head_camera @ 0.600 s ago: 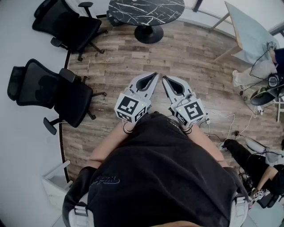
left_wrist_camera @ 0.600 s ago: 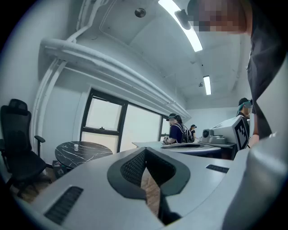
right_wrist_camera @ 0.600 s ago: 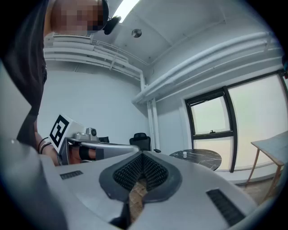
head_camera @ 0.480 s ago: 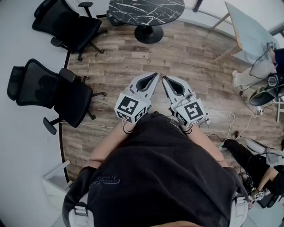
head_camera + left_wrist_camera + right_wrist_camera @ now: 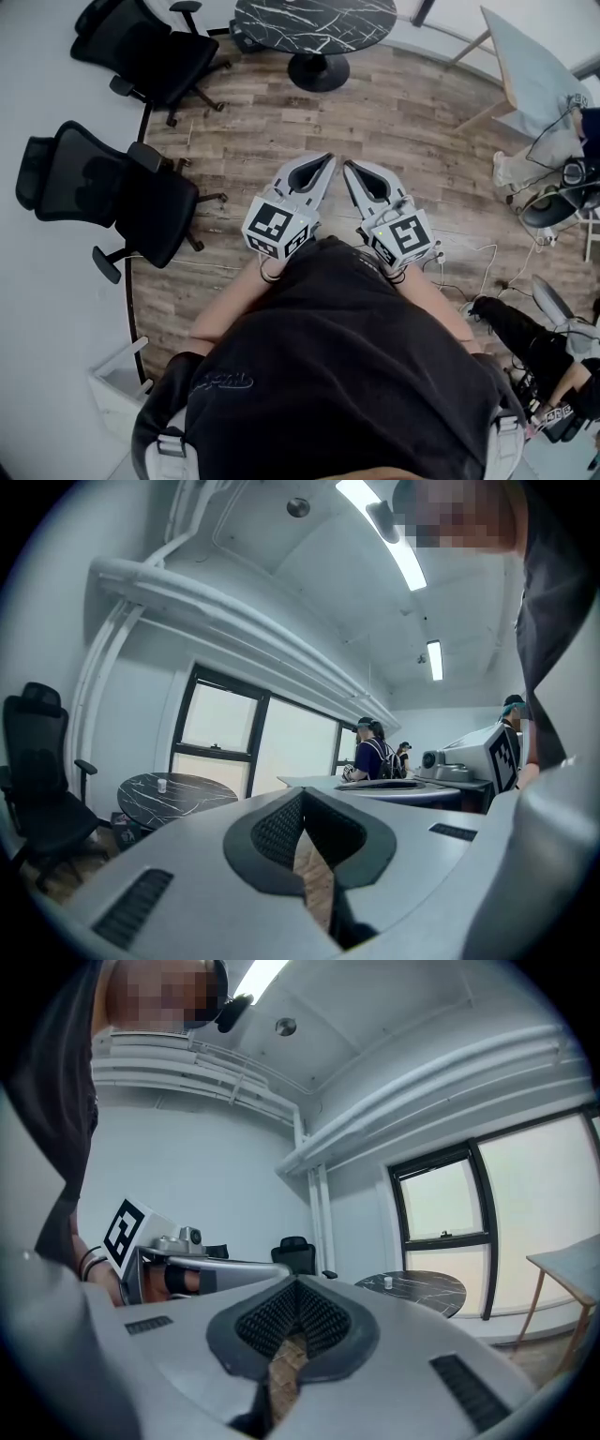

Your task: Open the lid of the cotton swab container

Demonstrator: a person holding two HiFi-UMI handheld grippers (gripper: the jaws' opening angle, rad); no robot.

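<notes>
- The left tongs (image 5: pixel 326 157) were closed tight with nothing between them.
- The right tongs (image 5: pixel 348 166) were closed and empty too, tips near the left pair's.
- A small white container (image 5: pixel 161 785) stood on the round marble table (image 5: pixel 281 19), well apart from both.
</notes>
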